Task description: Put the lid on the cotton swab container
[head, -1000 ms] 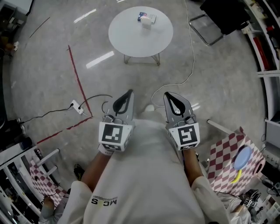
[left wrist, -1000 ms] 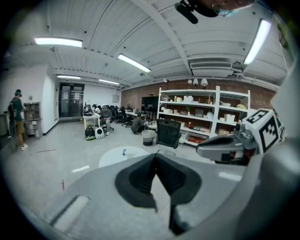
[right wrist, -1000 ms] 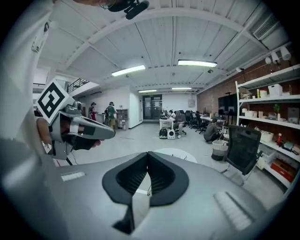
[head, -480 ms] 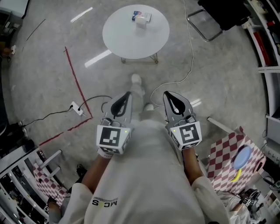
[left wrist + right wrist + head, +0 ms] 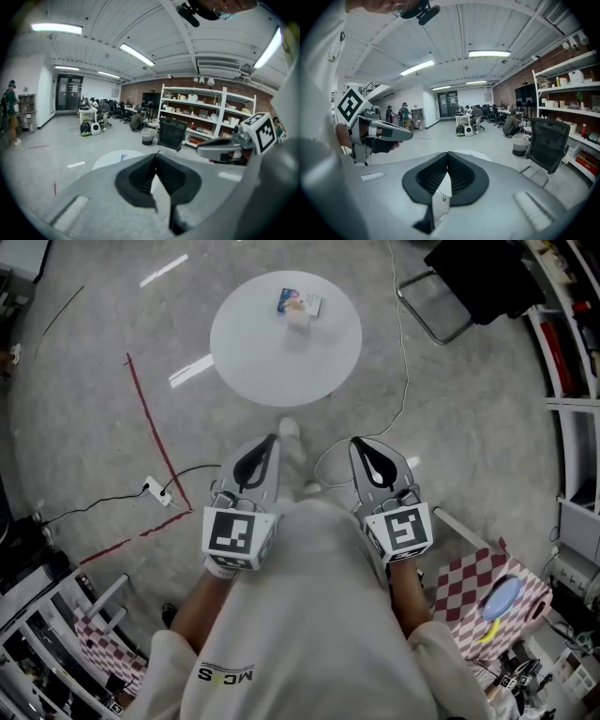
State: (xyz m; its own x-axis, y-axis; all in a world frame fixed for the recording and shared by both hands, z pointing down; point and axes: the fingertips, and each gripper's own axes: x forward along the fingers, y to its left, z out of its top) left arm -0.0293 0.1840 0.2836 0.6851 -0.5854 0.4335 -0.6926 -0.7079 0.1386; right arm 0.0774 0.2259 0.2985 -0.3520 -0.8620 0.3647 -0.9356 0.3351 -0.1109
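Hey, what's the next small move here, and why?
Probably step up to the round table. The small items sit on its far side, out of reach, while the left gripper and right gripper are shut, empty and held by the waist.

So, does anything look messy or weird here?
Nothing looks spilled or broken. The one untidy thing: a loose white cable snakes across the floor beside the round table, and a power strip lies near the red floor line. Someone might trip.
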